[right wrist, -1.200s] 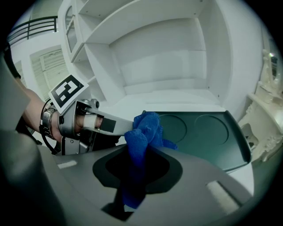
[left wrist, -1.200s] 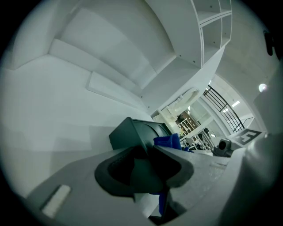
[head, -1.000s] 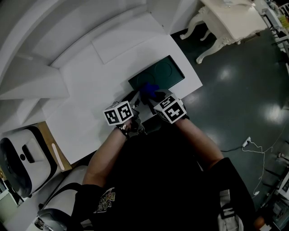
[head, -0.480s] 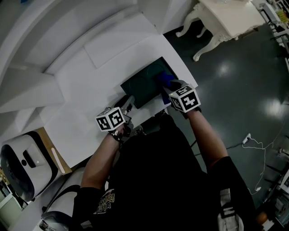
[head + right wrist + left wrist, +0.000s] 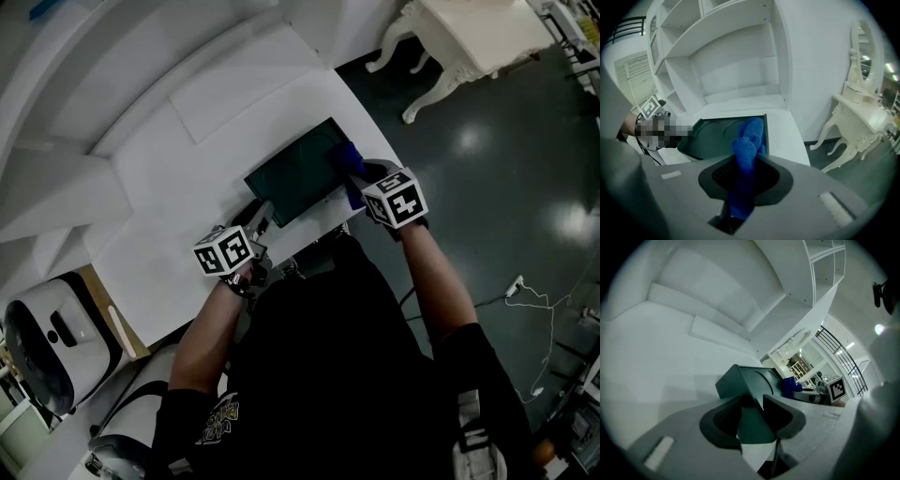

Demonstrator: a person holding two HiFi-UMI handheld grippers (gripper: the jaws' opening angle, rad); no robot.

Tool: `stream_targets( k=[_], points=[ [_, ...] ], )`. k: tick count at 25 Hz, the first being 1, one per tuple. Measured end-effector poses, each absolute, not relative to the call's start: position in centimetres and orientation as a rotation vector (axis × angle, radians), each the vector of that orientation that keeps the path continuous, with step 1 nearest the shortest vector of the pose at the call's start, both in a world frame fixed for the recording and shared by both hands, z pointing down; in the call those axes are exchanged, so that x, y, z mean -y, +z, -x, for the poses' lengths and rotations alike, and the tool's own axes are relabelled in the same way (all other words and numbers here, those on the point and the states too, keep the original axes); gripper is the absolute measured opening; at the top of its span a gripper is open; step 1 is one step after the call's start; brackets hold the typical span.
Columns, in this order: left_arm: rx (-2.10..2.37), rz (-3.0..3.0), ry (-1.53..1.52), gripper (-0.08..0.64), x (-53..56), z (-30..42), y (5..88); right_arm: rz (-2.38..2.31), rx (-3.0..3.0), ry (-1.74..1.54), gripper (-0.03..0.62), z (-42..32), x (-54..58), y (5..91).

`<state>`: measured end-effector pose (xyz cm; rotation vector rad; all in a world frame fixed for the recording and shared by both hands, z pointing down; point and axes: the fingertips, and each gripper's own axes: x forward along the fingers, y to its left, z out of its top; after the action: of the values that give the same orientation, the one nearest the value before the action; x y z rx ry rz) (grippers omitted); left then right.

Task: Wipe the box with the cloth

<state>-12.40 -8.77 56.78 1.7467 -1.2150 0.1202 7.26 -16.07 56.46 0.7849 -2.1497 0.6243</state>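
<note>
While the person leans over it, the white table fills the upper left of the head view, with dark glossy floor to its right. White shelves rise behind the table in the right gripper view, and a cream dresser with curved legs stands apart on the floor. A rounded white appliance sits at the lower left, beside the table's end.

The box is flat and dark green, with circles pressed into its top. It lies on the table near the front edge, close to the right corner.

The left gripper is at the box's near left corner. Its own view shows the jaws closed down on that corner, with the green edge pinched between the two dark pads and white table below. The right gripper is at the opposite, right end of the box. Its jaws are pressed together on the blue cloth, which runs up out of the narrow gap and bunches forward. The cloth's free end rests on top of the box, along its right edge. The two grippers are well apart, with the box between them.
</note>
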Motion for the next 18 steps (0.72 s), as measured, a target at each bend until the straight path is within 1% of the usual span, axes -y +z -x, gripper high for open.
stream_targets(
  k=[12,18],
  points=[
    [1.262,-1.729,0.081,0.146,8.8,12.6,56.9,-0.879,2.140,0.614,0.094,-7.3,15.8,56.4],
    [1.262,-1.736,0.086,0.146,8.6,12.8,57.1,-0.806,2.154,0.538,0.094,-5.0,12.3,55.7]
  ],
)
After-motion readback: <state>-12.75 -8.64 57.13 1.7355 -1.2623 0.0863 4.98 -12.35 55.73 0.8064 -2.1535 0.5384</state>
